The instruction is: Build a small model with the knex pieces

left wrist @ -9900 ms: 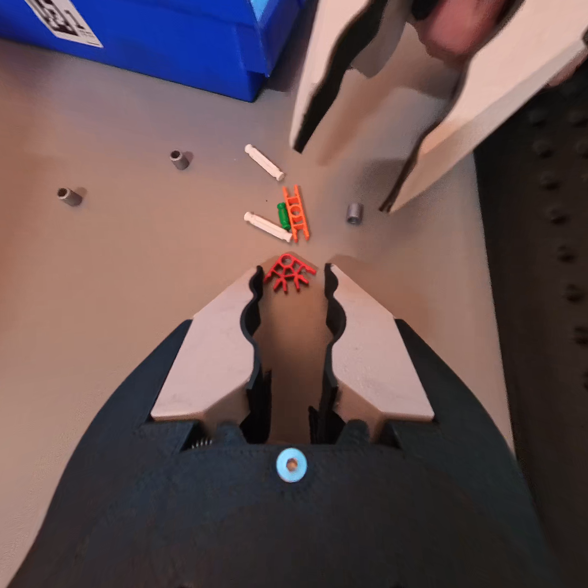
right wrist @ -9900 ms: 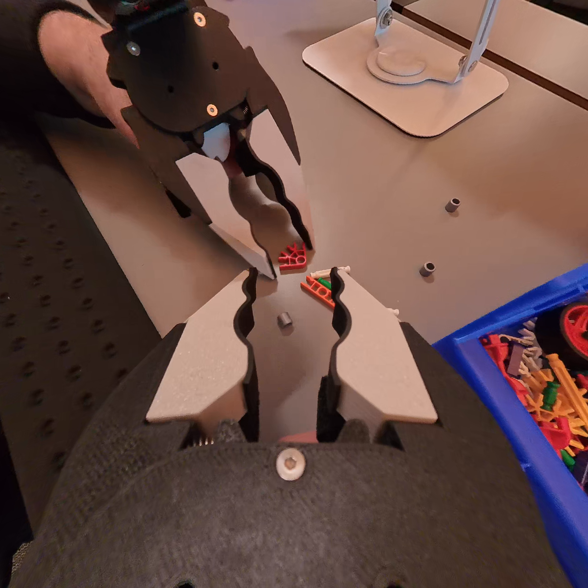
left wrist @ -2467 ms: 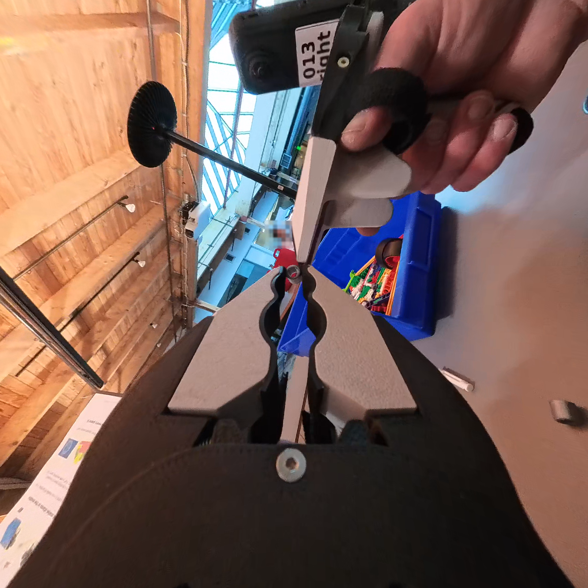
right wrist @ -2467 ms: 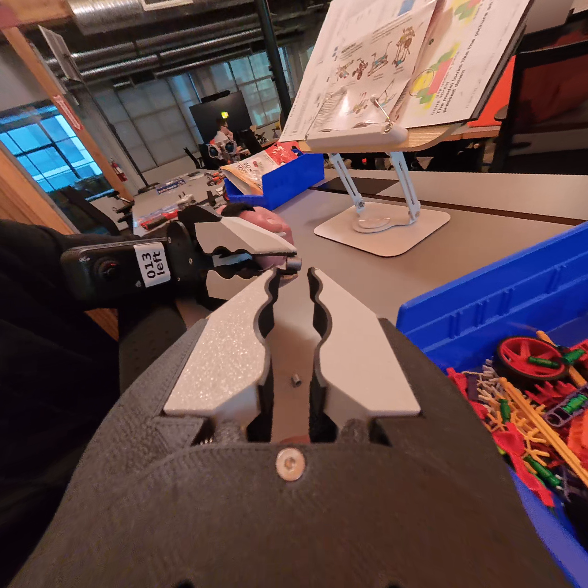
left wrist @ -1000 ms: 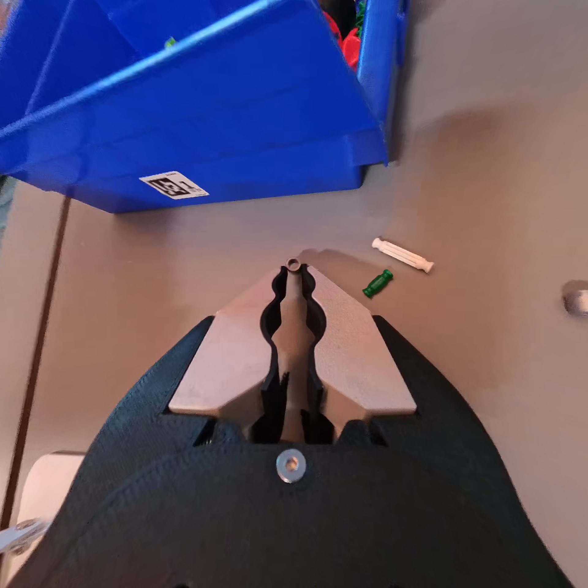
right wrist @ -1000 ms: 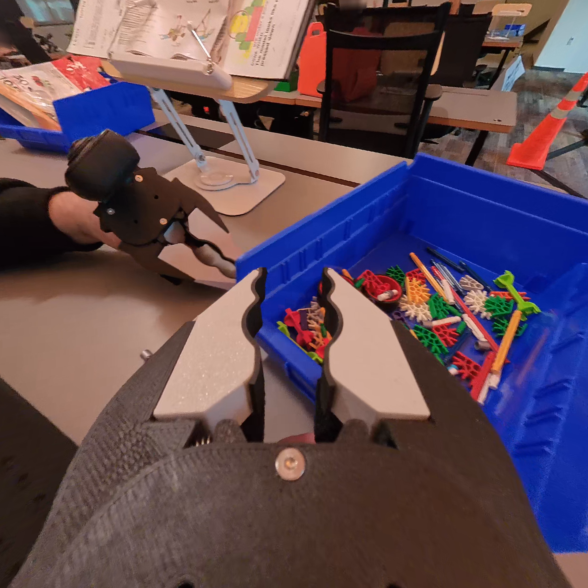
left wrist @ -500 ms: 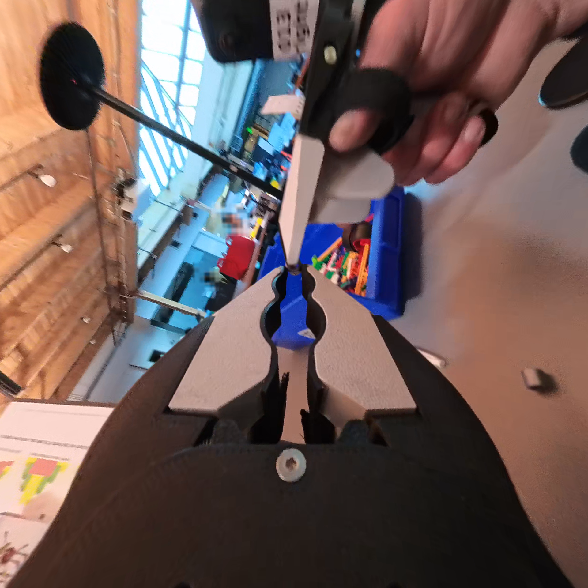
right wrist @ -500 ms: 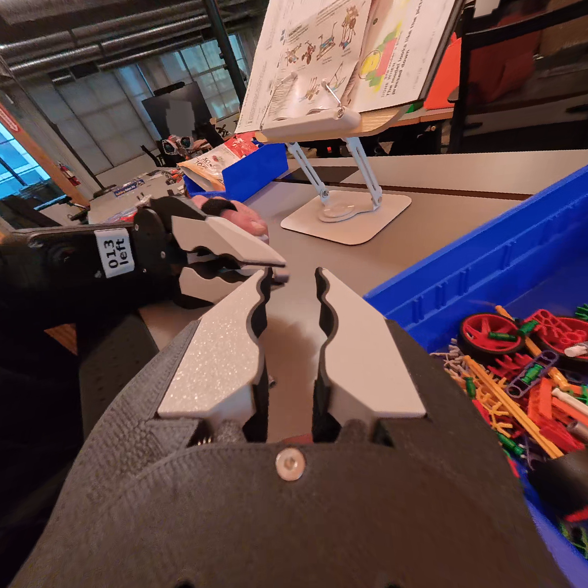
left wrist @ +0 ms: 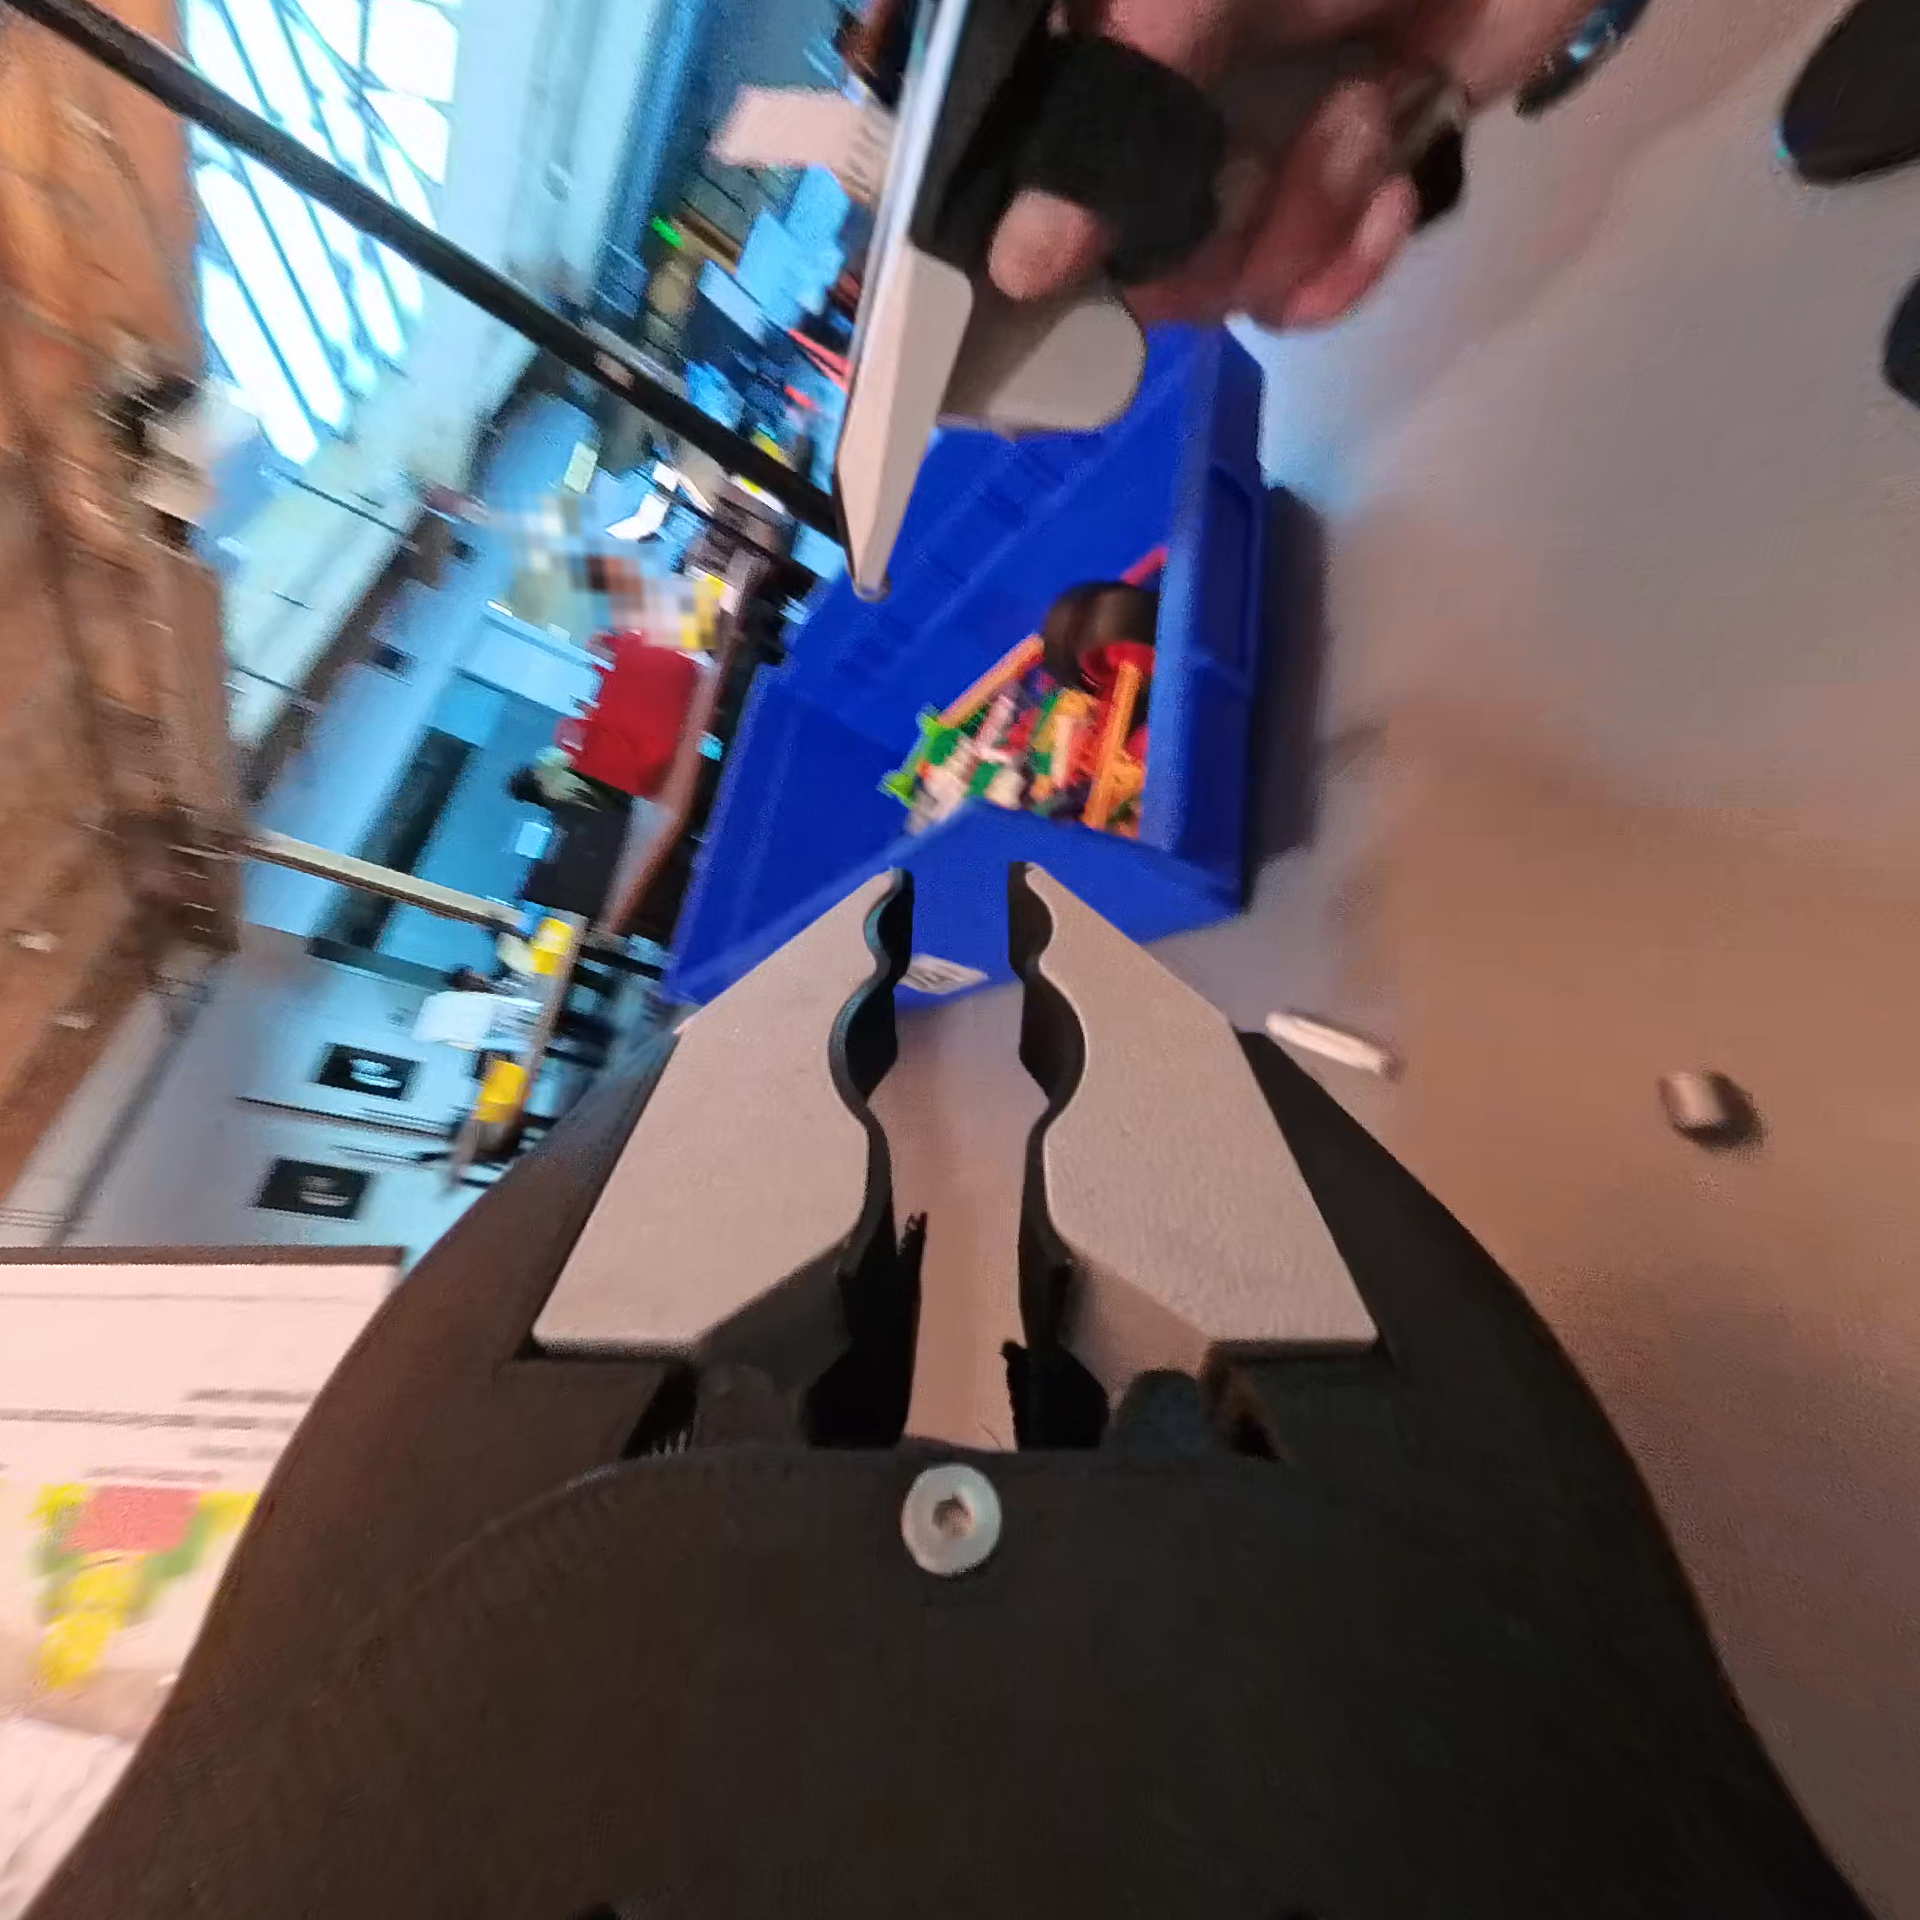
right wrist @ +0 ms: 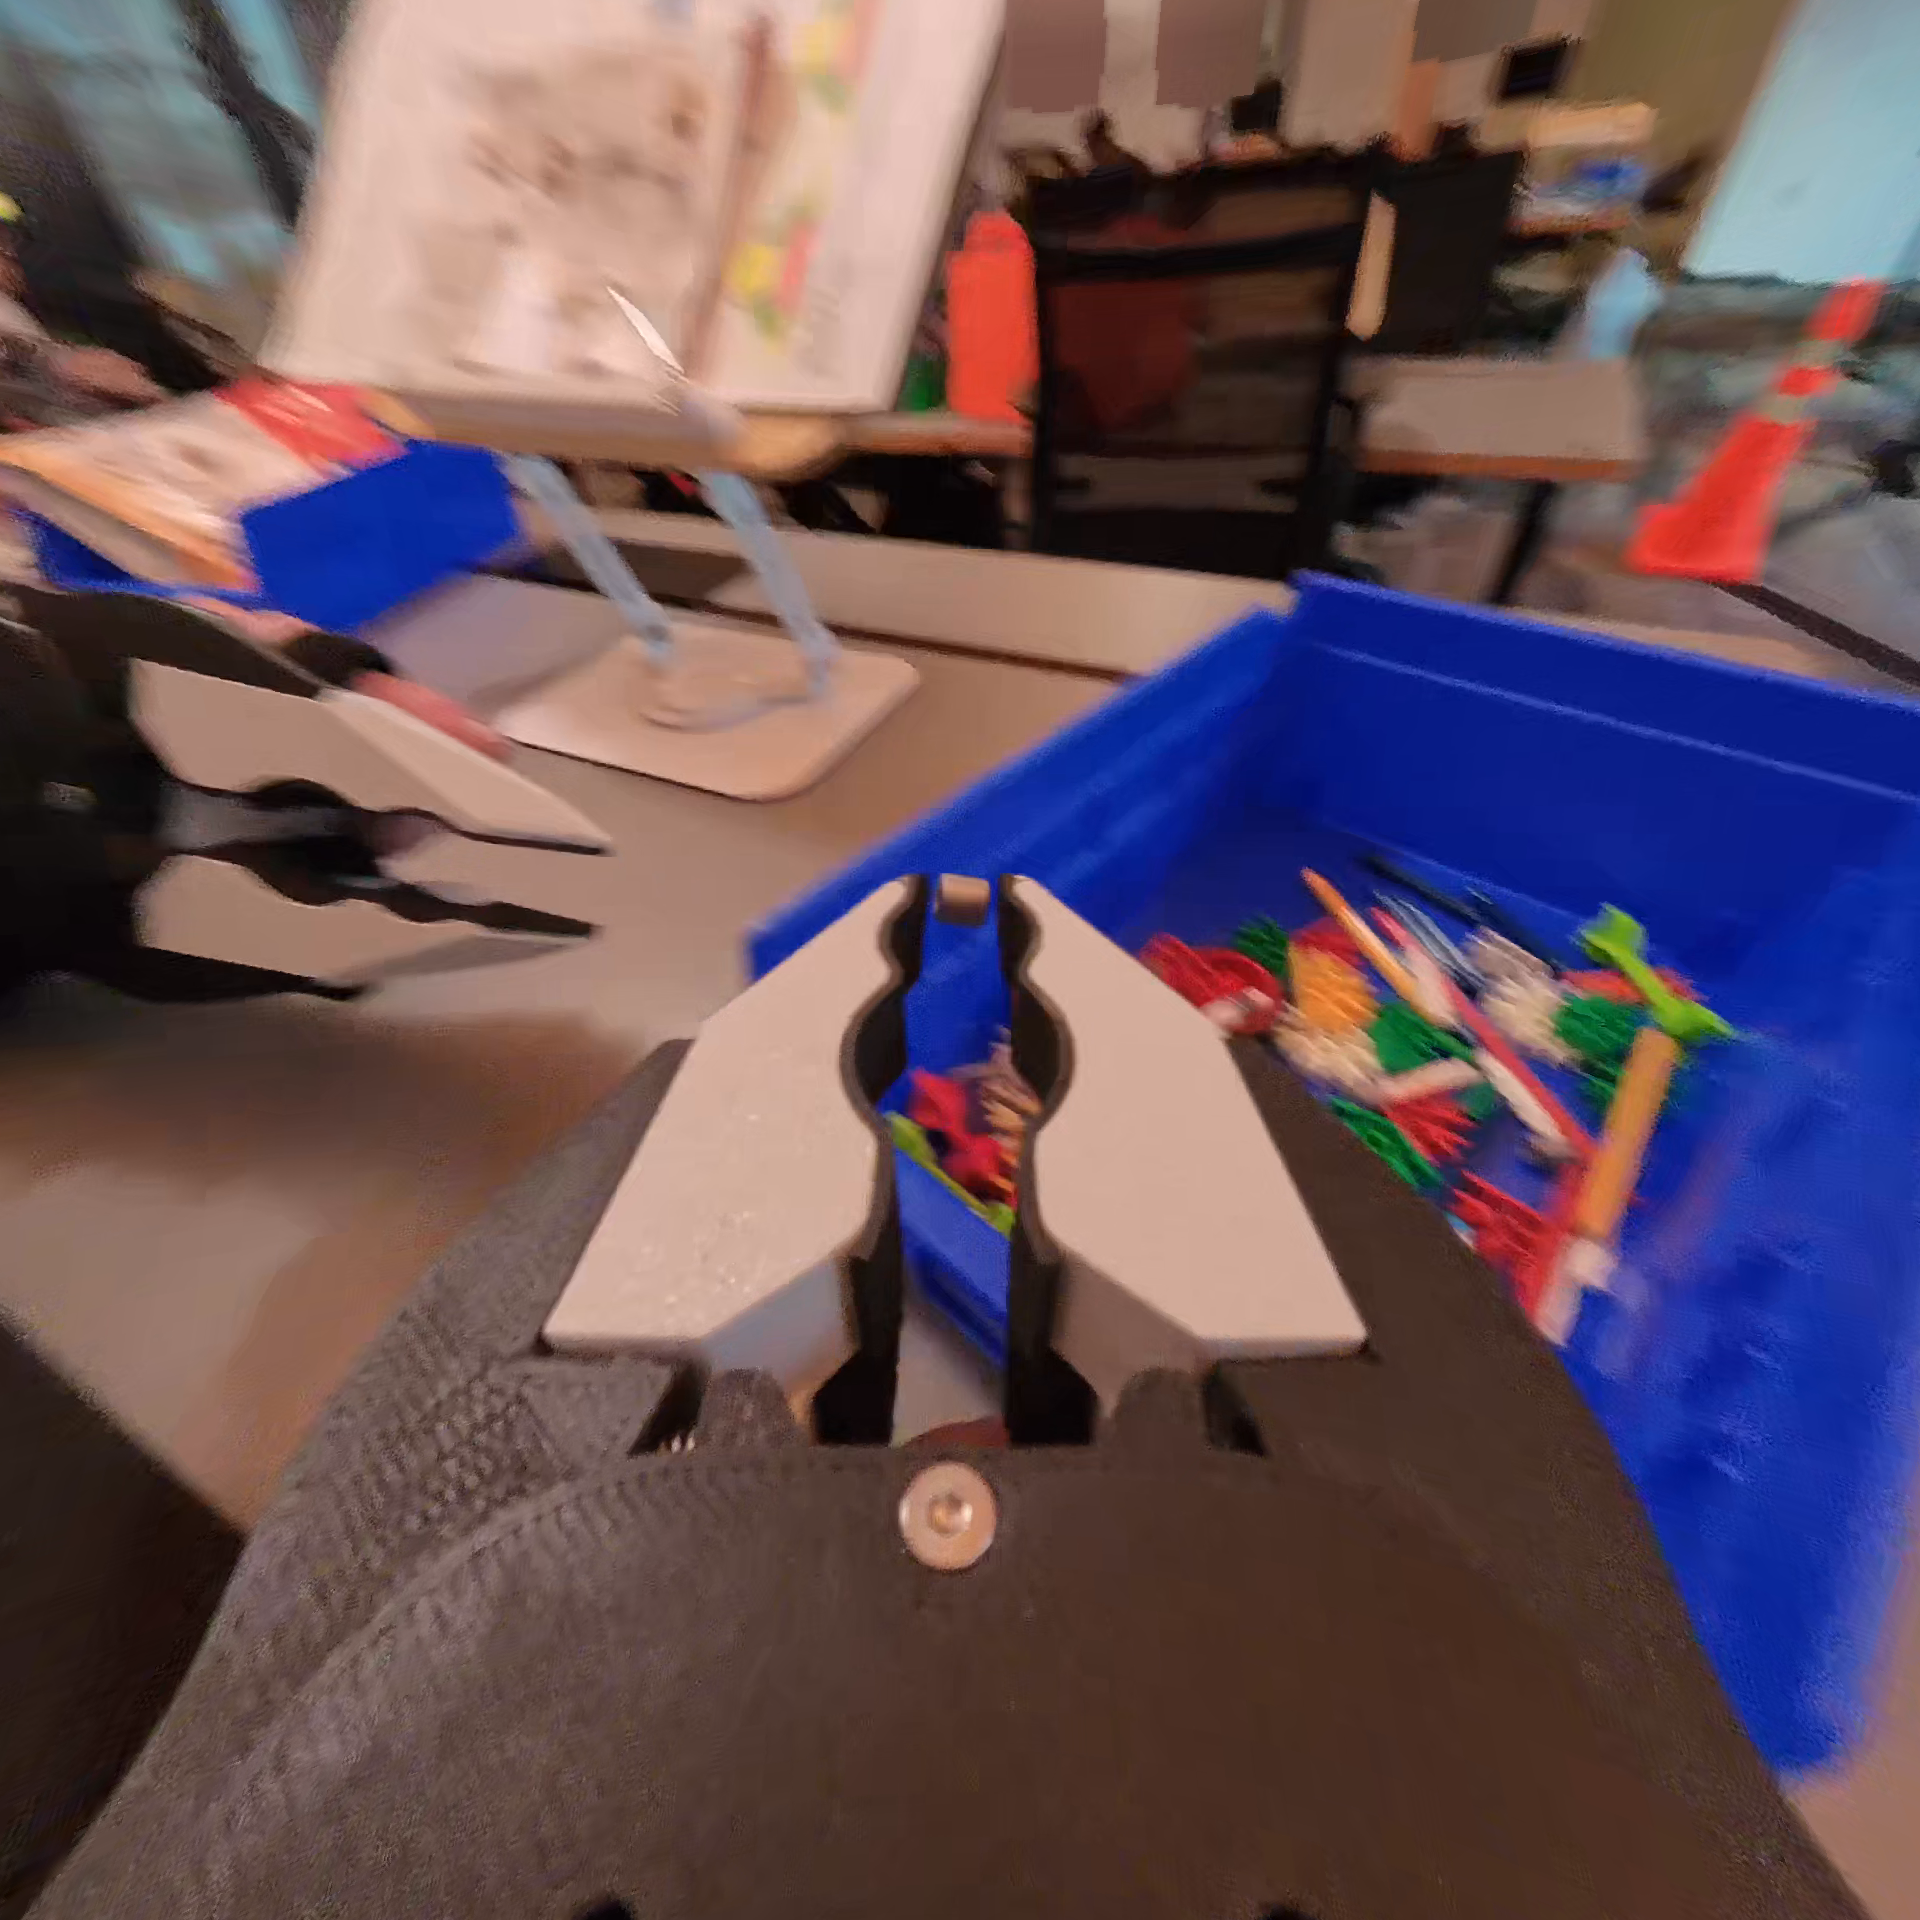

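Right gripper (right wrist: 961, 899): your fingertips clench a small grey metal sleeve (right wrist: 960, 900), above the blue plastic bin (right wrist: 1558, 748).
Left gripper (left wrist: 961, 883): released, empty, at nine o'clock.

Grey tabletop (right wrist: 260, 1195), wood-panelled wall (left wrist: 73, 520) beside tall bright windows (left wrist: 312, 208), black chair (right wrist: 1195, 343) at a farther desk (right wrist: 1496, 426), orange traffic cone (right wrist: 1756, 468) on what looks like the floor, all motion-blurred

A grey table (right wrist: 260, 1195) bears a blue bin (right wrist: 1558, 748) (full of bright plastic pieces); left of the bin stands a white bookstand base (right wrist: 727, 717), near it a white rod (left wrist: 1330, 1042) and grey sleeve (left wrist: 1694, 1103).
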`<state>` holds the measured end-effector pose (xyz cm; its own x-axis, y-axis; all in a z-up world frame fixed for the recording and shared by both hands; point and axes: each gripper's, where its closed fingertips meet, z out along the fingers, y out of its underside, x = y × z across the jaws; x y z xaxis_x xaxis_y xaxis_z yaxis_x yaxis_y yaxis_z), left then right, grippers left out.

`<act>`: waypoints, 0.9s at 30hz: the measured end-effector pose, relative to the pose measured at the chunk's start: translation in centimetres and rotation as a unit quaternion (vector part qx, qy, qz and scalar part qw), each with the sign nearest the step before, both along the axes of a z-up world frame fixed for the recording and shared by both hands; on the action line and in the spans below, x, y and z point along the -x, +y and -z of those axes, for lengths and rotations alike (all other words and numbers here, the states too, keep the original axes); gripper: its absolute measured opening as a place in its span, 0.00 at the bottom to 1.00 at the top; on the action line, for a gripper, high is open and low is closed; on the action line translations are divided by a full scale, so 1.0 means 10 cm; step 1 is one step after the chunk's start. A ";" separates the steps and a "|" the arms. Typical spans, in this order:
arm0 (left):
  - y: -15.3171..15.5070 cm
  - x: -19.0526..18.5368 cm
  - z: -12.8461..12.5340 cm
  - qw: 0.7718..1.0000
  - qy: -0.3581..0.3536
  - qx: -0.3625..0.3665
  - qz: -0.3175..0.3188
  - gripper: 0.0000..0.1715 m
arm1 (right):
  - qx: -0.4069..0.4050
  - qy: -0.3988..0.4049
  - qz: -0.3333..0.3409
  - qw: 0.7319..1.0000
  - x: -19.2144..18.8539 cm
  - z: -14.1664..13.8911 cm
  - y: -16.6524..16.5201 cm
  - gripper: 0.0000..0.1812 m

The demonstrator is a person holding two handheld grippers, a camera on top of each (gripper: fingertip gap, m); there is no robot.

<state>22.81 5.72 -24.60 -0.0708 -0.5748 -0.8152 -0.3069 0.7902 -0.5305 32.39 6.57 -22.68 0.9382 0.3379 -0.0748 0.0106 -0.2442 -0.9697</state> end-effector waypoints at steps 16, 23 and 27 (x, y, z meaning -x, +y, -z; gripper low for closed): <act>0.08 0.18 1.10 0.940 0.247 0.225 0.070 0.06 | 0.017 -0.012 0.002 1.000 0.00 0.13 -0.01 0.23; 0.17 0.13 1.09 0.953 0.226 0.194 0.053 0.02 | 0.007 -0.003 -0.032 0.999 0.21 0.04 -0.10 0.20; 0.23 0.11 0.75 0.980 0.146 0.131 0.036 0.02 | 0.011 0.067 -0.109 0.992 0.57 -0.01 -0.23 0.20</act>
<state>21.66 8.05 -32.12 -0.3281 -0.7467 -0.5786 -0.4244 0.6637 -0.6159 26.67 4.23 -22.60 0.8238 0.5294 -0.2027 -0.0621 -0.2711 -0.9605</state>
